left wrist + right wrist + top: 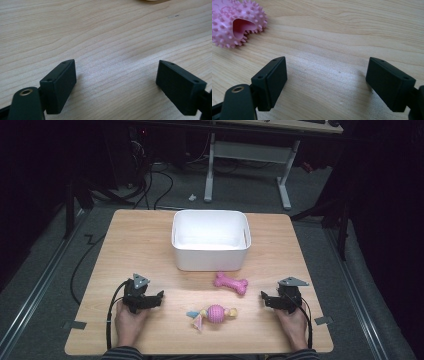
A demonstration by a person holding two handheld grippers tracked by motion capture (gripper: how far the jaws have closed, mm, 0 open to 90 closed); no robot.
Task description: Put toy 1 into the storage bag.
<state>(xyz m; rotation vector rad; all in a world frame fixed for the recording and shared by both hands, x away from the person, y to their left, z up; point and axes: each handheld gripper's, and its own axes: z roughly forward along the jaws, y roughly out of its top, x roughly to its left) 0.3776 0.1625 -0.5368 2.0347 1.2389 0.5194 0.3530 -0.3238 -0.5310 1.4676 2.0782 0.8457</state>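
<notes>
A pink spiky bone toy (pixel 231 283) lies on the wooden table just in front of a white bin (pixel 210 239). Nearer the front edge lies a rope toy with a pink ball (pixel 214 313) in its middle. My left gripper (pixel 159 297) rests at the front left, open, with bare wood between its jaws (pixel 116 75). My right gripper (pixel 263 298) rests at the front right, open and empty (pixel 326 75). In the right gripper view one end of the pink bone toy (pixel 235 22) lies at the upper left, well ahead of the jaws.
The white bin stands empty at the table's middle back. Bare wood (pixel 135 245) surrounds both toys. Beyond the table are a desk frame (pixel 250 155) and cables on a grey floor.
</notes>
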